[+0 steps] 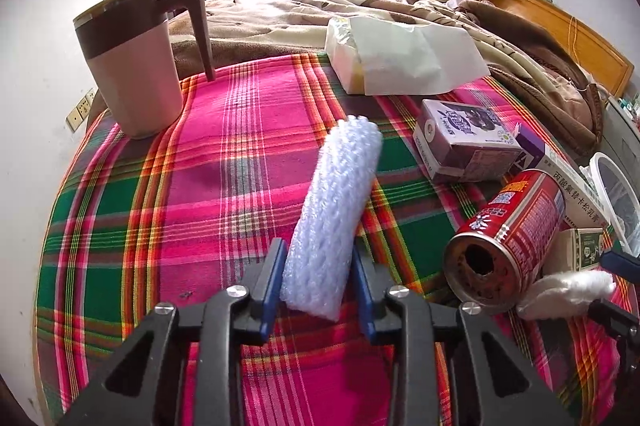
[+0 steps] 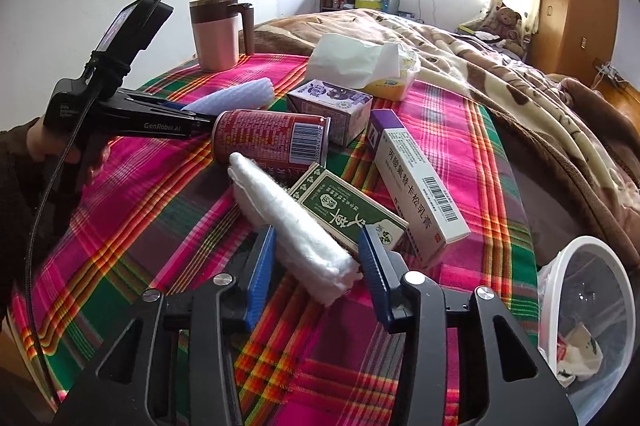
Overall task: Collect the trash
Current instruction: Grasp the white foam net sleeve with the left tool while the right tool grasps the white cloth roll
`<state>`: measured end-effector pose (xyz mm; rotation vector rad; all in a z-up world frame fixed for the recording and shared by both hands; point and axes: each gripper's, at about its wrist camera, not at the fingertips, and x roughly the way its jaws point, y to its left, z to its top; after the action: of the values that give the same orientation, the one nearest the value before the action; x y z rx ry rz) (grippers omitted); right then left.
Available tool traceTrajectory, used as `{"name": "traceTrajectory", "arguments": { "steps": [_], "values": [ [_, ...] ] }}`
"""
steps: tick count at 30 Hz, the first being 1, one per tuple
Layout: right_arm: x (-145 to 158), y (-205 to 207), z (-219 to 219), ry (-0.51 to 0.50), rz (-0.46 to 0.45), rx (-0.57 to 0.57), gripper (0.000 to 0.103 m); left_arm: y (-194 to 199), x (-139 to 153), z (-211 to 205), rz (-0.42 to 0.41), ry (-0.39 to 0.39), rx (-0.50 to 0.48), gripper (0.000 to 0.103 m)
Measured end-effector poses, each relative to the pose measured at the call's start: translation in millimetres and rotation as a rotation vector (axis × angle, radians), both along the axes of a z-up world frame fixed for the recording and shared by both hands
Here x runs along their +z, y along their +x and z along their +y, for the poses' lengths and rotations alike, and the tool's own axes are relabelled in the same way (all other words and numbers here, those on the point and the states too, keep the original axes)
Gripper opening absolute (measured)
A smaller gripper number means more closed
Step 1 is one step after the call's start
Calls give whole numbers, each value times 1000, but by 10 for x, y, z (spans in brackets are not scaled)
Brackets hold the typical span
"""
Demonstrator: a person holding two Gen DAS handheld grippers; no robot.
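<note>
My left gripper [image 1: 316, 250] is shut on the near end of a white foam net sleeve [image 1: 336, 209], which sticks out ahead over the plaid cloth [image 1: 180, 185]. In the right wrist view the same sleeve [image 2: 236, 93] shows in that gripper [image 2: 176, 105], held by a hand at the left. My right gripper [image 2: 318, 234] has a white cotton roll [image 2: 288, 222] between its blue pads, which touch both sides of its near end. The roll still lies on the cloth. Beside it lie a red can [image 2: 272, 139] on its side, a green box [image 2: 344, 205] and a purple carton [image 2: 328, 105].
A white and purple medicine box [image 2: 416, 177] lies right of the green box. A bin lined with a clear bag [image 2: 560, 258] stands at the right edge with scraps inside. A pink mug [image 1: 132, 65] and a tissue pack [image 1: 400, 57] stand at the back.
</note>
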<state>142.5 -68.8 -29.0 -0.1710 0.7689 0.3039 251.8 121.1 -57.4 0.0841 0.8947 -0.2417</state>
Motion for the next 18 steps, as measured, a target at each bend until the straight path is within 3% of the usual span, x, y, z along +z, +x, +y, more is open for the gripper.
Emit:
{"name": "traceTrajectory", "arguments": {
  "steps": [2, 11, 18],
  "values": [
    [-4, -4, -5, 10, 8, 2, 34, -23, 4, 28, 2, -13, 13, 29],
    [-34, -32, -82, 70, 43, 15, 19, -251, 22, 67, 10, -54, 26, 29],
    [-13, -91, -140, 116, 44, 14, 14, -516, 118, 33, -16, -63, 27, 29]
  ]
}}
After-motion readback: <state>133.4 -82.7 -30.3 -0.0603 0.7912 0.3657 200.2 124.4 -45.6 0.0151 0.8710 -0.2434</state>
